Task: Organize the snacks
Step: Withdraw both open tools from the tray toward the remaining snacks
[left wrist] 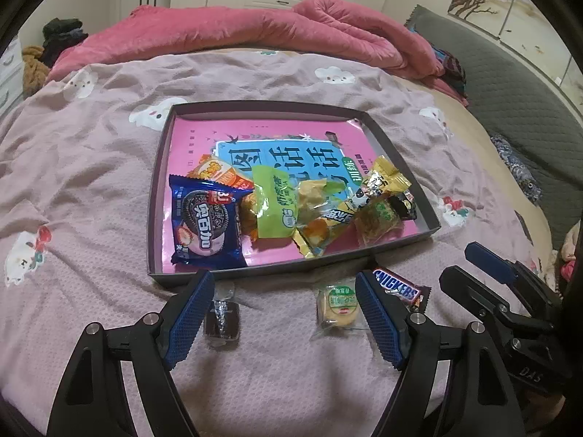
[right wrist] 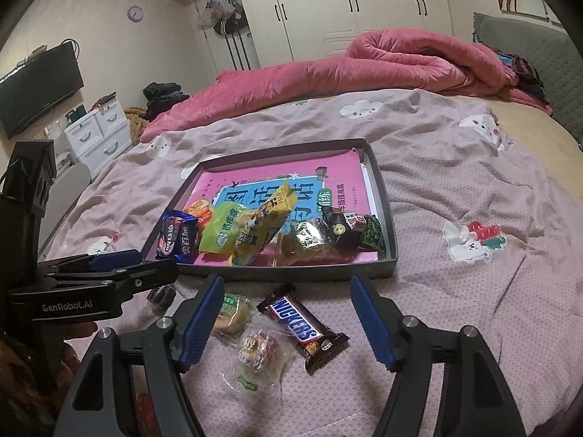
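A shallow dark tray (left wrist: 400, 153) on the bed holds a pink book and a heap of snacks, among them a blue Oreo pack (left wrist: 206, 222) and a green pack (left wrist: 273, 204). In front of the tray a dark wrapped candy (left wrist: 221, 318), a green-labelled pastry (left wrist: 337, 306) and a Snickers bar (left wrist: 399, 286) lie loose on the sheet. My left gripper (left wrist: 284, 276) hovers open over the candy and pastry, gripping nothing. My right gripper (right wrist: 287, 280) stands open above the Snickers bar (right wrist: 302, 324) and a clear-wrapped round pastry (right wrist: 257, 351). Its pads touch nothing.
The pink cartoon-print sheet (right wrist: 473, 291) has bare room right of the tray (right wrist: 386, 200). A rolled pink quilt (left wrist: 255, 32) lies behind it, and a grey headboard (left wrist: 510, 102) is at the right. My left gripper (right wrist: 158, 260) is close at the left of the right wrist view.
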Tool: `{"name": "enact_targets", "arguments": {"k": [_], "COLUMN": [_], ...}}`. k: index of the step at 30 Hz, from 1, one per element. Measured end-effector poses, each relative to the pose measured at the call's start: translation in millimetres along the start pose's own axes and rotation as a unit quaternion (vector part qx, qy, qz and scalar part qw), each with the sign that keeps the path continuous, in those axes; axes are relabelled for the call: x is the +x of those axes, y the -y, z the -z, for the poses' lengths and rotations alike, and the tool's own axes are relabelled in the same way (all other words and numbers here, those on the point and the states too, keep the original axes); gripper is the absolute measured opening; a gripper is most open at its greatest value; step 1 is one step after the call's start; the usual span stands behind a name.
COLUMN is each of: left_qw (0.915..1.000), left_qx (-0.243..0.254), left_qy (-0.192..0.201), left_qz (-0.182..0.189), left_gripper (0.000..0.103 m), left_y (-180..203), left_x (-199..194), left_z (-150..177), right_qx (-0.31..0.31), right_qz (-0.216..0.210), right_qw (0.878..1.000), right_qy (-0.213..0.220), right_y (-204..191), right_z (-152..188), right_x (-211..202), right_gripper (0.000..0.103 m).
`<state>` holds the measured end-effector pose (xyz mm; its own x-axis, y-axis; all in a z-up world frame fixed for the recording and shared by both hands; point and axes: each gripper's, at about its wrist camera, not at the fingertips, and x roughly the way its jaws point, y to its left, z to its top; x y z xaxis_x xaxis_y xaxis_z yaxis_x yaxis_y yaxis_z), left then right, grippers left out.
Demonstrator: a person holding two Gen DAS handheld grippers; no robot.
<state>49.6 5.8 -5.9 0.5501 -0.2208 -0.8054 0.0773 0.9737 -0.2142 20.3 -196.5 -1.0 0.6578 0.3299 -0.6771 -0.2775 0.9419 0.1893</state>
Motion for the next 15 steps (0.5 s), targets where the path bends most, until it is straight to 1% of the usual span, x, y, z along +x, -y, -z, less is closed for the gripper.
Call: {"name": "enact_targets", "arguments": {"k": [6,15], "left_qw": [1.0000,0.9999], "left_qx": [0.002,0.009], "left_qy": [0.001,-0.007], "left_qz": [-0.002,-0.006], "left_gripper": [0.081,0.081], "left_y": [0,2], "left_x": [-4,-8], "left_z": [3,12], "right_qx": [-0.005,-0.013], "right_qz": [0.001,0.001], "right_qw": [1.000,1.000], "right_qy": [-0.002,-0.015], "right_y": [-3,-11], "right_z": [1,6], "right_x": [-1,-3], "right_gripper": [0.077,0.077]}}
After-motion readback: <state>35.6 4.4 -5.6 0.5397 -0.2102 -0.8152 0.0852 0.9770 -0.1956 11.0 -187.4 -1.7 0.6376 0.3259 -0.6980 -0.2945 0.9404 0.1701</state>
